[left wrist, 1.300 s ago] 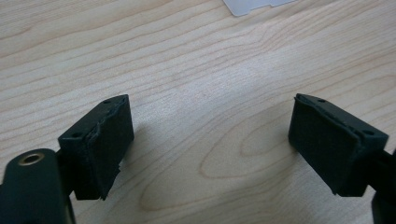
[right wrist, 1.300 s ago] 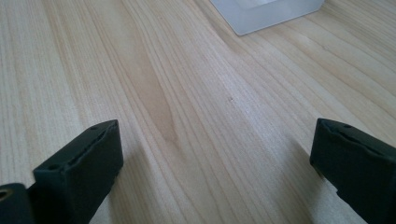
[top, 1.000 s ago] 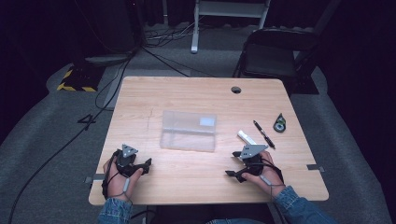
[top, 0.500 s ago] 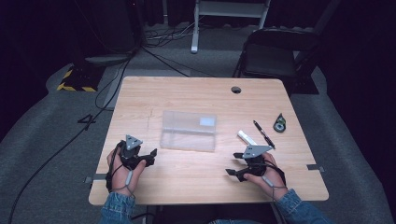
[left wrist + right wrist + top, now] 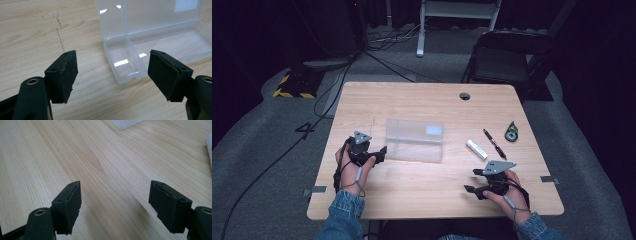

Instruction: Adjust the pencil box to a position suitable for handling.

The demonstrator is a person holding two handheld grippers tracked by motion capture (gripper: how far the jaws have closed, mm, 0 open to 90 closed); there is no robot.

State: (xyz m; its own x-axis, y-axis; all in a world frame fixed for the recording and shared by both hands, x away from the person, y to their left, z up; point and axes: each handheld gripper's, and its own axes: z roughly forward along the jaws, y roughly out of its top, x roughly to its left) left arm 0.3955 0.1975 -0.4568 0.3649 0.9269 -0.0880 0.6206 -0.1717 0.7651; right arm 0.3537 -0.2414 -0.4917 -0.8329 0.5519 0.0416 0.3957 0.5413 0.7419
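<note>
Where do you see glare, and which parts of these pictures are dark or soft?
Left gripper view: white glare patches on the clear plastic box, wood grain sharp. Right gripper view: the table is evenly lit, its far edge slightly soft. High view: table bright, surroundings almost black, the image rather soft overall, and the chair barely separates from the dark.

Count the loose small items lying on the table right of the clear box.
3: a white tube nearest the clear box, a black pen beside it, and a small dark roll farthest right. None seem hidden.

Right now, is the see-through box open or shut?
Open. The clear plastic box has its lid standing up behind the tray, and the tray looks empty in the left gripper view.
</note>
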